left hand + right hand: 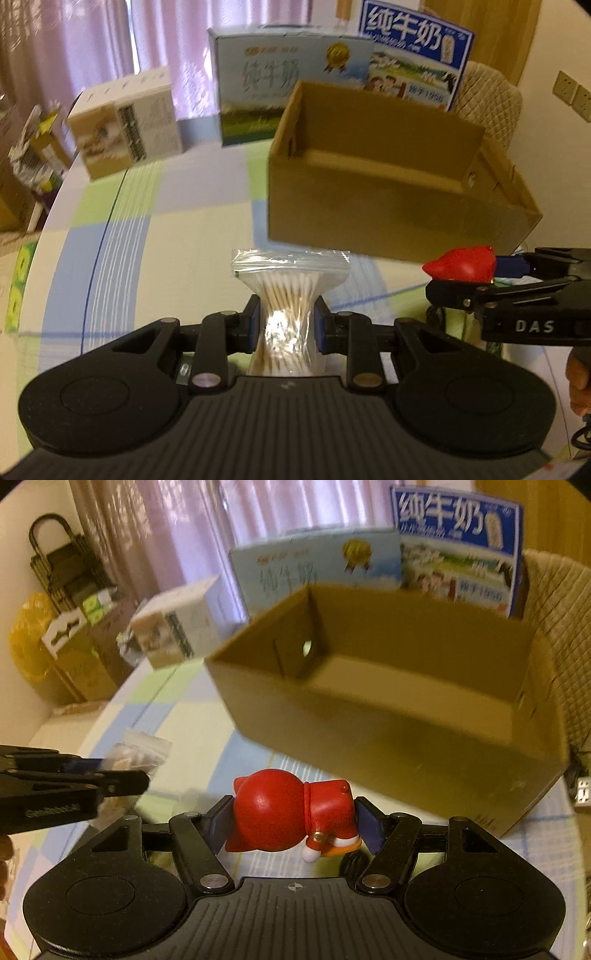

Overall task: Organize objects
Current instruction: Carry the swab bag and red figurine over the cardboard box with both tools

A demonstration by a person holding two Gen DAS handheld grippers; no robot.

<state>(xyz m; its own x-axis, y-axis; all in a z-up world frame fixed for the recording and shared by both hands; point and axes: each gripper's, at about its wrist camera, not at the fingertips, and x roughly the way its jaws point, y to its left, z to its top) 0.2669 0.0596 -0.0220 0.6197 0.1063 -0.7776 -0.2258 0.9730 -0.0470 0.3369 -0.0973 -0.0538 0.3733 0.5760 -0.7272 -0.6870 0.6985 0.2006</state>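
My left gripper (288,321) is shut on a clear zip bag of cotton swabs (288,295), held above the checked tablecloth in front of an open brown cardboard box (369,206). My right gripper (295,819) is shut on a red toy figure (291,812), held near the box's (388,716) front wall. In the left wrist view the right gripper (476,273) and the red toy (461,264) appear at the right. In the right wrist view the left gripper (122,775) and the bag (140,753) appear at the left. The box looks empty inside.
Two milk cartons (291,77) (413,55) stand behind the box, and a smaller white carton (125,125) stands at the back left. A quilted chair (491,96) is at the right. Bags and boxes (66,635) sit on the floor past the table's left edge.
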